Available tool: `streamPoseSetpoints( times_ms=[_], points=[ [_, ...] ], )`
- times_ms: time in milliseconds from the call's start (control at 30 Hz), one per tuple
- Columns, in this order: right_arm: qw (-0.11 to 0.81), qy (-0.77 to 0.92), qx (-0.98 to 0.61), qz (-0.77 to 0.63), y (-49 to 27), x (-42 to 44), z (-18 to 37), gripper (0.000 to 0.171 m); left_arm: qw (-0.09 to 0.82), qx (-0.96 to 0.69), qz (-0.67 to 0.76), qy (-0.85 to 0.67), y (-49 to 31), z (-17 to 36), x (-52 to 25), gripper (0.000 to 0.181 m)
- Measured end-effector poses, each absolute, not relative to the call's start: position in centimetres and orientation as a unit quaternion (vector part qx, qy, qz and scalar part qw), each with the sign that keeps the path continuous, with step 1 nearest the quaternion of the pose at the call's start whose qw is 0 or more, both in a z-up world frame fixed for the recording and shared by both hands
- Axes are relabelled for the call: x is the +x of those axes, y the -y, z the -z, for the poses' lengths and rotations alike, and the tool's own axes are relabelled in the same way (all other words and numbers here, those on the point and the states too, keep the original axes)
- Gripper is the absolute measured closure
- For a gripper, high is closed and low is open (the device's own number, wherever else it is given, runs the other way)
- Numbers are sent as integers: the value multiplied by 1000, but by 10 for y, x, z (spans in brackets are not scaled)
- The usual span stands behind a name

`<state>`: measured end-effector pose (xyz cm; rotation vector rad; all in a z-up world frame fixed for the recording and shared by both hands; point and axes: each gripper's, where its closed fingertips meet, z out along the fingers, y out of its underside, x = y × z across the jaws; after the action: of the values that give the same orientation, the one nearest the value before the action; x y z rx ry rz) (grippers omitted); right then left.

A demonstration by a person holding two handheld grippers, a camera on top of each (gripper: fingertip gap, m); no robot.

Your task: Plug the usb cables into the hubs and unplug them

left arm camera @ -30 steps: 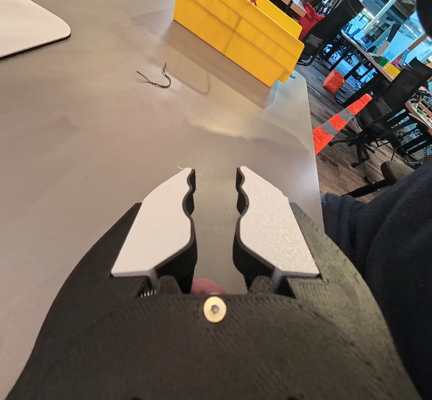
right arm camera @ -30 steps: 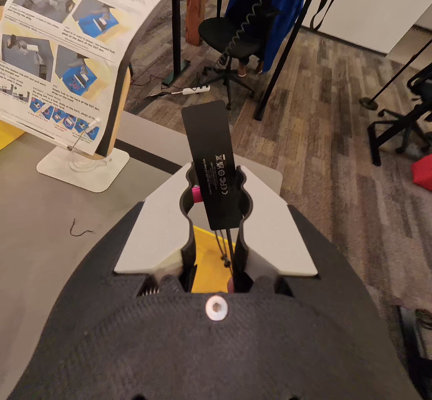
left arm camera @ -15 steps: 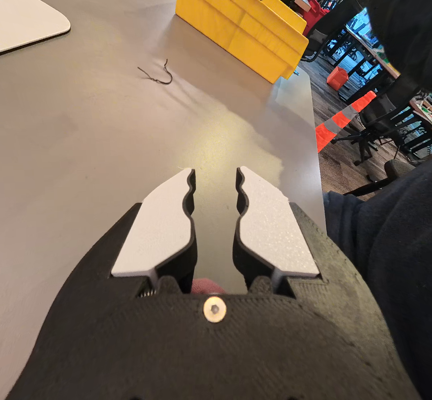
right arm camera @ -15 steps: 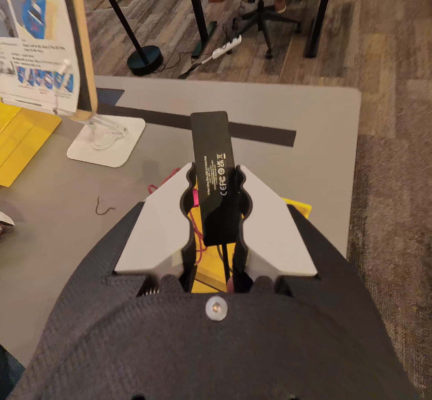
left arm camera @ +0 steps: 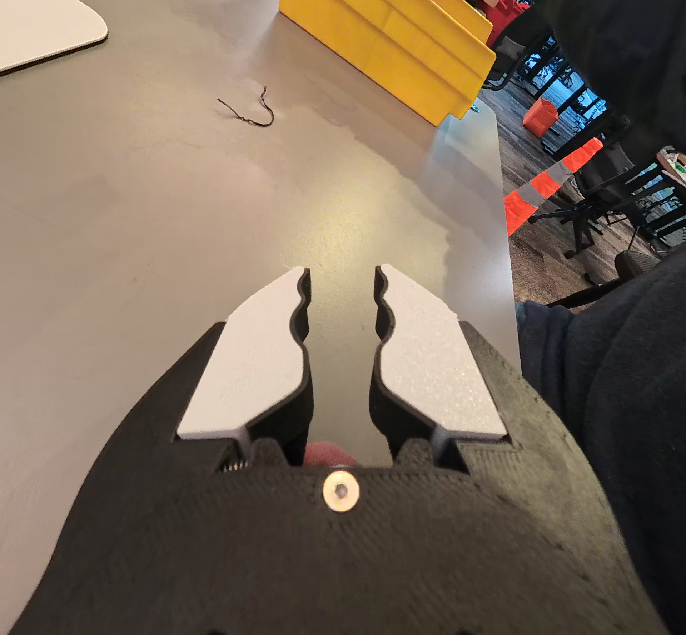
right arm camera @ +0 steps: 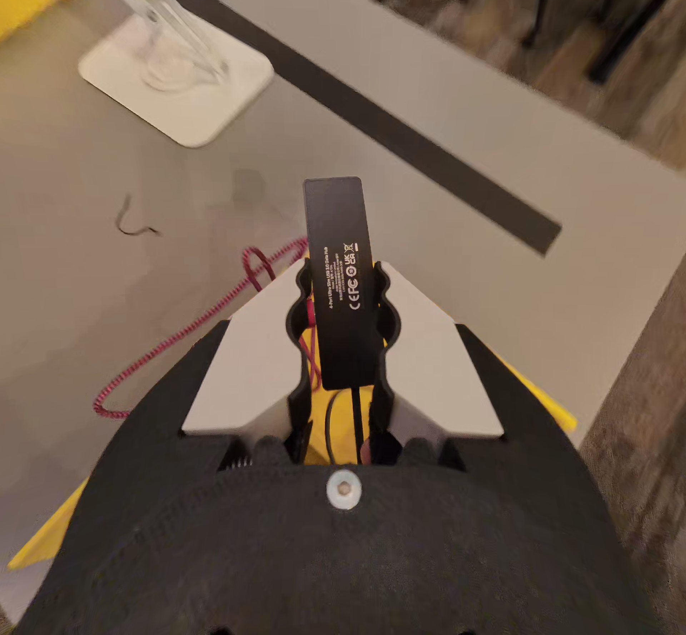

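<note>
White writing shows only on the black hub [right arm camera: 339, 283], on its upturned face. Several lines of small print run lengthwise across the middle of that face. A row of certification-style marks lies just beside them at 3 o'clock.

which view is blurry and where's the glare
Right wrist view: motion blur smears the white stand base and floor, while the black hub in the right gripper stays sharp. Left wrist view: sharp, with warm glare on the table.
</note>
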<state>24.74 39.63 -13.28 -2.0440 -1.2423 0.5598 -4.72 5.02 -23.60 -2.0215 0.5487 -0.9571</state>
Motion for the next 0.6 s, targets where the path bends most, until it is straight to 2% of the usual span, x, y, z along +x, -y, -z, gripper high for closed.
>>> streamPoseSetpoints(
  times_ms=[167, 233, 367, 600],
  points=[
    [441, 474, -685, -333, -392, 208, 65, 140, 408, -802, 379, -217, -50, 236, -47, 149],
    [452, 446, -677, -372, -395, 210, 59, 140, 410, -801, 379, -217, -50, 235, -48, 149],
    [444, 407, -685, -411, -399, 227, 88, 140, 412, -799, 382, -217, -50, 234, -48, 149],
    [352, 477, -750, -293, -392, 237, 169, 140, 407, -800, 382, -219, -50, 236, -47, 149]
  ],
)
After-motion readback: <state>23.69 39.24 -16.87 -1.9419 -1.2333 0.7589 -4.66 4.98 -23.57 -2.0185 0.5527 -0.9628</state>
